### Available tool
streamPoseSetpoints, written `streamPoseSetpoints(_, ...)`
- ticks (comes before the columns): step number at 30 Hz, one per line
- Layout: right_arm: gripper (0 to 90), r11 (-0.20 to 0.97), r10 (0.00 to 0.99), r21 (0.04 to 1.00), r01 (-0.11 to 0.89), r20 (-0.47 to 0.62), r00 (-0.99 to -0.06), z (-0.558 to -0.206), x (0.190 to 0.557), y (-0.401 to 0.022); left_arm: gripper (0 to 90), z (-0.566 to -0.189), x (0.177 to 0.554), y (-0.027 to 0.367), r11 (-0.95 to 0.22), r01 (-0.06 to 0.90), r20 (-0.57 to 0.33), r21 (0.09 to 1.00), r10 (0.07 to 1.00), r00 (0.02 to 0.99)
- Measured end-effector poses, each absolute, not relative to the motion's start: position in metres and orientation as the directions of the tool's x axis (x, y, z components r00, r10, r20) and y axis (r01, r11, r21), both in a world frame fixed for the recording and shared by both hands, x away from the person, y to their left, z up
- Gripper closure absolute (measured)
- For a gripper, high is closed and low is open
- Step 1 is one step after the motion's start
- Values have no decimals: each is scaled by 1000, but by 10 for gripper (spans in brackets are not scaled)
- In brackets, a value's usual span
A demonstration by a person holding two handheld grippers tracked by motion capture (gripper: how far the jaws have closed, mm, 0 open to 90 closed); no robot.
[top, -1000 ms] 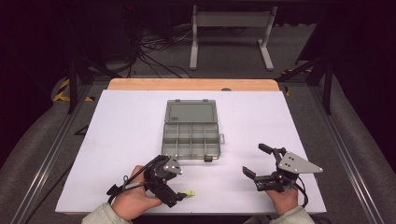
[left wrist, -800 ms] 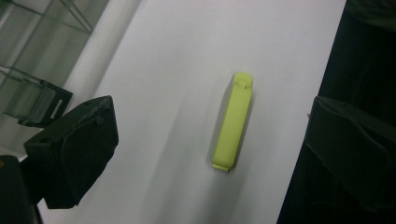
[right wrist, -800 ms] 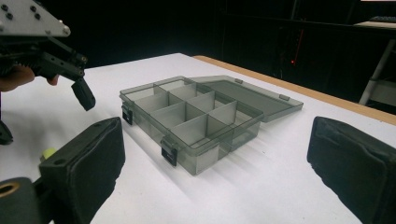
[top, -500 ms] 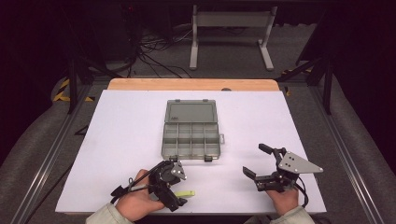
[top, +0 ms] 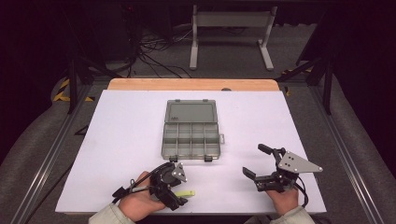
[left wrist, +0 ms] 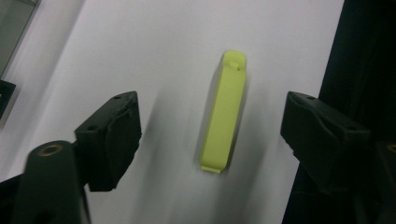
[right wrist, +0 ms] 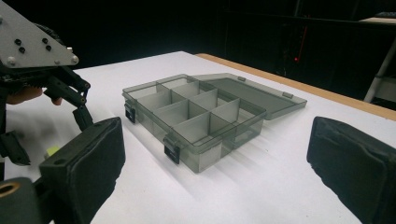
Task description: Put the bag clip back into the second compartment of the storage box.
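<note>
Near the surface's [top: 116,140] six o'clock edge, the left gripper [left wrist: 210,135] jaws, just closing but apparently untouching, straddle the yellow-green clip [left wrist: 224,112]; the right gripper [top: 258,161] gapes empty.

Dark rm, grey floor [top: 42,140], cables [top: 154,58]

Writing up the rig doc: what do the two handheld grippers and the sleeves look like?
Both grippers are black, each with two blocky black padded jaws. The right gripper carries a grey three-cornered plate with small dark screws on top; the left gripper has a smaller grey plate. Black cables trail from each. The sleeves are light grey-green.
</note>
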State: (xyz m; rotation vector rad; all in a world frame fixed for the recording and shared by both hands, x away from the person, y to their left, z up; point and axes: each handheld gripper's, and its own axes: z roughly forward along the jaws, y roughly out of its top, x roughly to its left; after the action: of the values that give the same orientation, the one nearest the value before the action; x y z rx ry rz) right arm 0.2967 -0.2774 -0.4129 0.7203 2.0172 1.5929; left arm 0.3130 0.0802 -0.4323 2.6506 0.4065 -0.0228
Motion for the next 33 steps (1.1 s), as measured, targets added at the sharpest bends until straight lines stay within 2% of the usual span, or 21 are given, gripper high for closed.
streamPoseSetpoints(6,52,189,654,975,115,-37,-756,-413,297,-277,355,-434,312,79,-863,270,-74,426,264,962)
streamPoseSetpoints(8,52,190,654,975,116,-38,-755,-413,297,-277,442,-434,311,78,-867,258,-71,427,252,965)
streamPoseSetpoints(10,53,190,654,975,116,-38,-755,-413,297,-277,474,-433,311,79,-869,255,-70,423,249,966)
streamPoseSetpoints(19,53,195,654,974,117,-40,-756,-413,297,-277,768,-433,309,77,-884,220,-48,413,220,974)
streamPoseSetpoints(25,54,199,653,973,118,-42,-756,-413,297,-277,773,-429,309,77,-887,207,-46,413,207,977)
streamPoseSetpoints(33,53,196,654,973,120,-38,-756,-414,297,-277,774,-411,305,83,-858,208,-41,471,214,976)
